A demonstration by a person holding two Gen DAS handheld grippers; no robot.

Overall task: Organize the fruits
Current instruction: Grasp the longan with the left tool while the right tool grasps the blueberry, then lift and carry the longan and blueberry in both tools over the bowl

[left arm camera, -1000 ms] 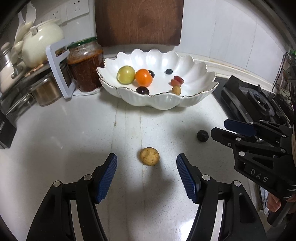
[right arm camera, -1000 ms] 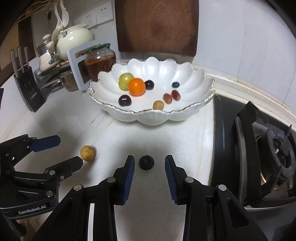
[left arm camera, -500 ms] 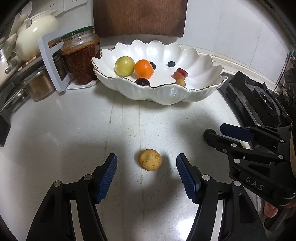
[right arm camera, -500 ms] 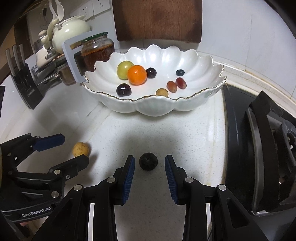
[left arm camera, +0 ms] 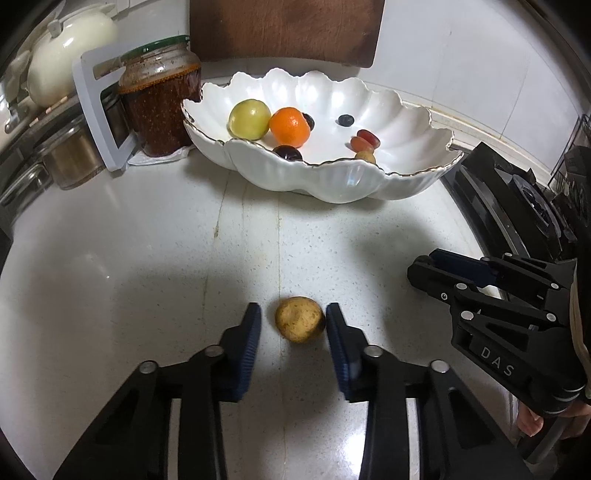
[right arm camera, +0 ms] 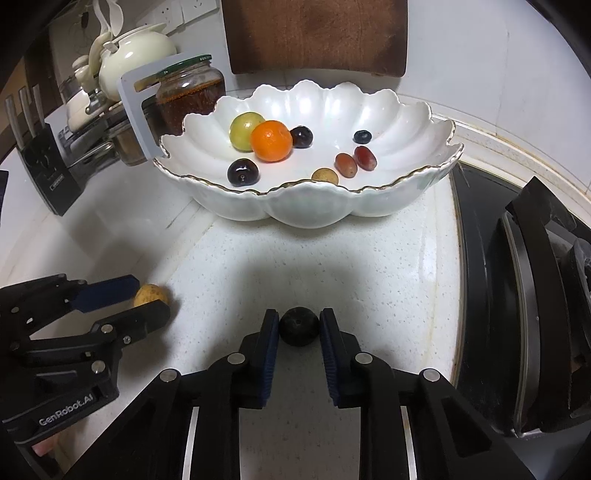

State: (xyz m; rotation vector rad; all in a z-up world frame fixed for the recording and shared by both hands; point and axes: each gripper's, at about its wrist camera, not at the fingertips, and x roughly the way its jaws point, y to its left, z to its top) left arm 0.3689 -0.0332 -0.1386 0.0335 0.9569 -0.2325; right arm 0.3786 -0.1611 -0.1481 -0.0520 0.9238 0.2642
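A tan round fruit [left arm camera: 300, 319] lies on the white counter between the fingers of my left gripper [left arm camera: 293, 321]; the right pad touches it, and a narrow gap shows at the left pad. It also shows in the right wrist view [right arm camera: 150, 294]. A small dark fruit [right arm camera: 298, 326] sits on the counter between the fingers of my right gripper [right arm camera: 298, 326], with both pads against it. A white scalloped bowl [right arm camera: 399, 110] behind holds a green fruit [right arm camera: 245, 130], an orange [right arm camera: 270, 140] and several small dark and red fruits.
A jar of red-brown preserve [left arm camera: 159, 99] and a white stand [left arm camera: 98, 110] stand left of the bowl. A cream teapot [right arm camera: 133, 55] and knife block [right arm camera: 48, 162] are further left. A black gas stove [right arm camera: 524, 314] borders the counter on the right. A wooden board [right arm camera: 314, 33] leans on the wall.
Both grippers have closed in: the left from wide open to nearly around the tan fruit, the right onto the dark fruit. Both have moved slightly forward and lower.
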